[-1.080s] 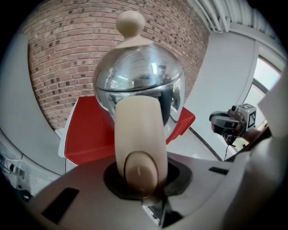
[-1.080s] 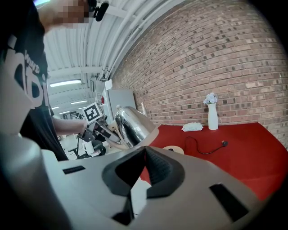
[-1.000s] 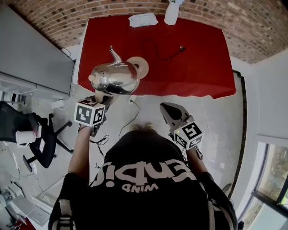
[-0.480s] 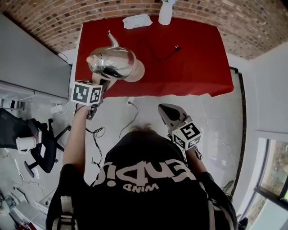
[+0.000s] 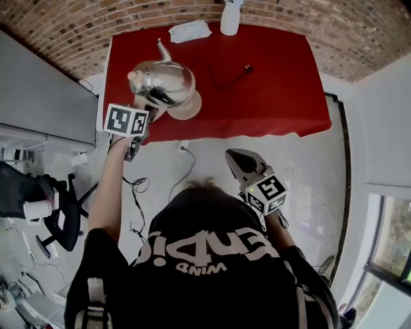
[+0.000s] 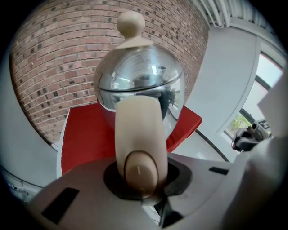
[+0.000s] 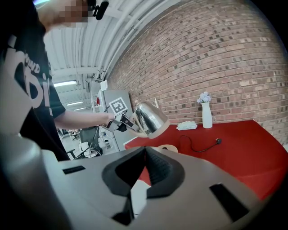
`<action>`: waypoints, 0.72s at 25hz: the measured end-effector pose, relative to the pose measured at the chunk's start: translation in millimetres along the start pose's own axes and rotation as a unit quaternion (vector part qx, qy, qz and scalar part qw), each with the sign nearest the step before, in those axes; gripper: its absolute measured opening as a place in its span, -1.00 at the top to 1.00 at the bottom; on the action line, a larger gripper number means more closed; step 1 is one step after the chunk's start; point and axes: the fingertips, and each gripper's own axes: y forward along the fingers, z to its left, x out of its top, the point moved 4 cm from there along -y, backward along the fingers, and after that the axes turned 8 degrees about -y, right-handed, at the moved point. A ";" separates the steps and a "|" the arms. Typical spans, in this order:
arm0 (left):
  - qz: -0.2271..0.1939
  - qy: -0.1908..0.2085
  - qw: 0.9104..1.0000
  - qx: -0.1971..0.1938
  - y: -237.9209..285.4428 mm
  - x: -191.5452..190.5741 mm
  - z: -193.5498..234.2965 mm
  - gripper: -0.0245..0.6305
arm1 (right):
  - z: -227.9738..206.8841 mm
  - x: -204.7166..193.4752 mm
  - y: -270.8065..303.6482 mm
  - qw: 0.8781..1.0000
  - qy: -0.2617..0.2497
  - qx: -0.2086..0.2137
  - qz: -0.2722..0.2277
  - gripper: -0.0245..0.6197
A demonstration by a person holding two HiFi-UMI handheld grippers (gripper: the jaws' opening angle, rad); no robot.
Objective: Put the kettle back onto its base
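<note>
A shiny metal kettle (image 5: 160,83) with a cream knob and a cream handle (image 6: 137,134) hangs tilted above the near left part of the red table (image 5: 270,90). My left gripper (image 5: 148,115) is shut on that handle from the near side. The round cream base (image 5: 191,106) lies on the table right beside and partly under the kettle; the kettle is off it. In the right gripper view the kettle (image 7: 150,117) floats above the base (image 7: 164,148). My right gripper (image 5: 236,157) stays off the table's near edge, jaws together with nothing in them.
A black cable with a plug (image 5: 232,75) runs from the base across the table. A white vase (image 5: 230,16) and a folded white cloth (image 5: 189,31) sit at the far edge by the brick wall. A grey cabinet (image 5: 45,83) and an office chair (image 5: 51,205) stand to the left.
My left gripper has carried the kettle away from the table's near edge, farther over the table and over the base. The right gripper has stayed put.
</note>
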 end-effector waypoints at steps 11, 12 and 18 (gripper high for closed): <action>0.040 -0.005 0.999 0.008 41.6 -5.0 7.4 0.76 | -8.2 -3.0 0.6 1.000 0.006 0.001 -0.001 0.85; 0.044 -0.006 0.999 0.009 45.6 -6.1 8.2 0.76 | -8.9 -3.4 0.7 1.000 0.006 0.001 -0.001 0.85; 0.065 -0.009 0.998 0.010 66.4 -15.9 11.6 0.76 | -12.1 -3.4 -1.0 1.000 0.009 -0.003 0.002 0.85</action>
